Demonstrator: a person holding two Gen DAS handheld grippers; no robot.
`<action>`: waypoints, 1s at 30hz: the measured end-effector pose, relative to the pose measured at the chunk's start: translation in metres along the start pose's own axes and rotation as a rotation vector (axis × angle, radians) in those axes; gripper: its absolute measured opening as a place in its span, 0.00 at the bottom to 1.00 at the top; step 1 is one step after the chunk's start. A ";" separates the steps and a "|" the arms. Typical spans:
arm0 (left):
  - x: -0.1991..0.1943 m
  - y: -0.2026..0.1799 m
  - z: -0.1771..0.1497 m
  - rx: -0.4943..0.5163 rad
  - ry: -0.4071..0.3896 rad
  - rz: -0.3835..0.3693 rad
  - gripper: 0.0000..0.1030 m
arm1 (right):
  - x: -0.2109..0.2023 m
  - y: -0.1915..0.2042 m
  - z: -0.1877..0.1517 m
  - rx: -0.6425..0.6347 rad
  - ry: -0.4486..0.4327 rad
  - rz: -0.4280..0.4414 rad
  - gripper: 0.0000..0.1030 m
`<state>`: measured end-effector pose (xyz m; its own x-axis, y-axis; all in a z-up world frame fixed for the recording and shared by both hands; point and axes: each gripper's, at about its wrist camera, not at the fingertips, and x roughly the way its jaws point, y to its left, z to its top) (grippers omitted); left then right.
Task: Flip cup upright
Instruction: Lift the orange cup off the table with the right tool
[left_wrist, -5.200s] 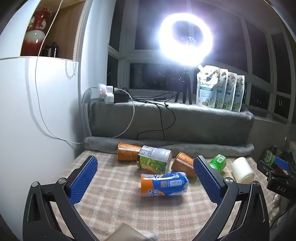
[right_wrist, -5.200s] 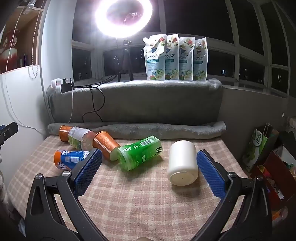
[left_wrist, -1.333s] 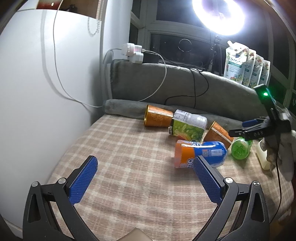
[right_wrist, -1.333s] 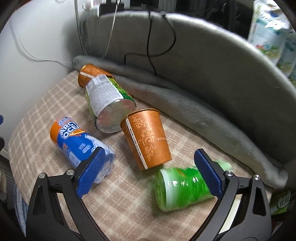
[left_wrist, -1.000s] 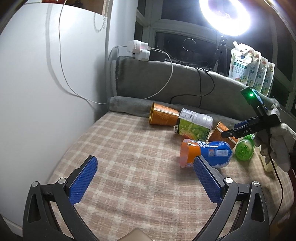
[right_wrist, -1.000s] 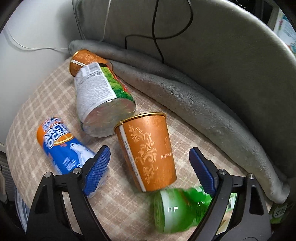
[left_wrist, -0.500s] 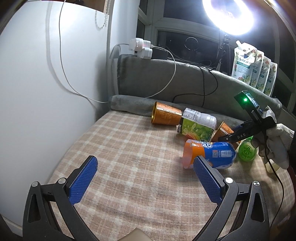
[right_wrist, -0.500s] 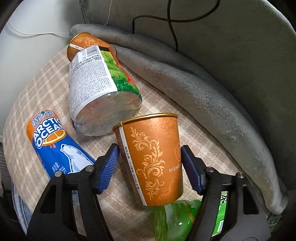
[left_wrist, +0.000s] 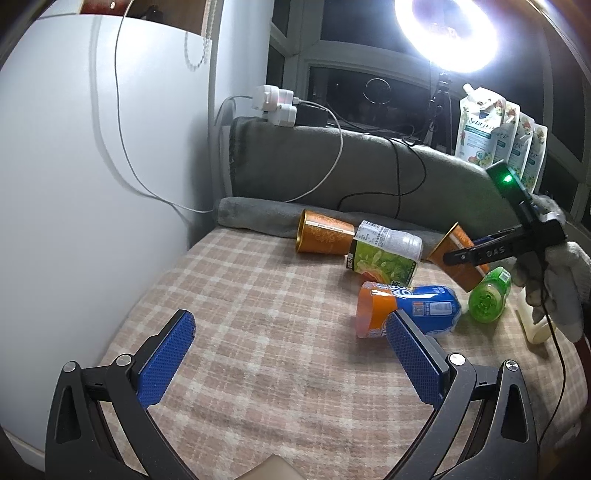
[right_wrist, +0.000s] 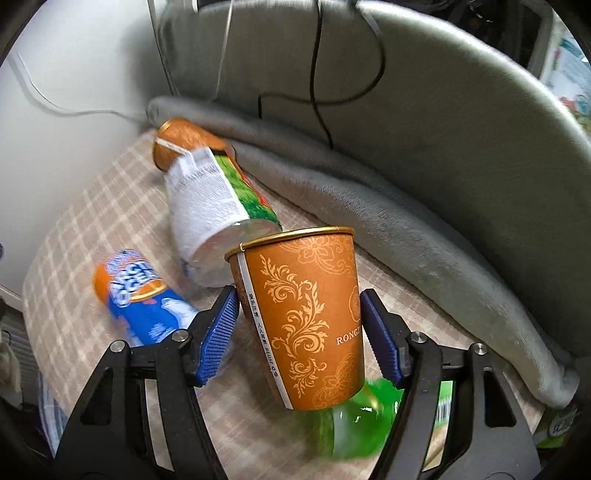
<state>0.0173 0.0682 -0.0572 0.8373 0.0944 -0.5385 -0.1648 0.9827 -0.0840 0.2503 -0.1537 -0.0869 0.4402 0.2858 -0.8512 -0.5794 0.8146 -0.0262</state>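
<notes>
Right tongs (right_wrist: 299, 325) clamped the orange cup (right_wrist: 306, 317) across its axis, rim tilted away (left tongs (left_wrist: 291, 354) gaped wide, farther off).

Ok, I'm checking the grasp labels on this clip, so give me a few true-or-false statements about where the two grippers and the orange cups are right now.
1. The right gripper has its pads on both sides of an orange cup. True.
2. The left gripper grips the blue and orange bottle. False: it is open, holding nothing.
3. A second orange cup lies on its side by the grey blanket roll. True.
4. The green bottle stands upright. False: it lies on its side on the checked cloth.
5. The gripped cup's gold rim points away from the right wrist camera. True.
</notes>
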 end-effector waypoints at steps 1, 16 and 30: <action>-0.001 -0.001 0.000 0.001 -0.001 -0.004 0.99 | -0.005 0.000 -0.001 0.011 -0.010 0.004 0.68; -0.014 -0.027 -0.005 0.023 0.033 -0.145 0.99 | -0.067 0.004 -0.104 0.373 -0.036 0.299 0.68; 0.003 -0.057 -0.020 0.006 0.196 -0.311 0.96 | -0.015 -0.008 -0.159 0.607 0.129 0.405 0.69</action>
<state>0.0186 0.0095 -0.0706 0.7310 -0.2406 -0.6386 0.0851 0.9606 -0.2645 0.1395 -0.2445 -0.1569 0.1668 0.5924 -0.7882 -0.1822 0.8042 0.5658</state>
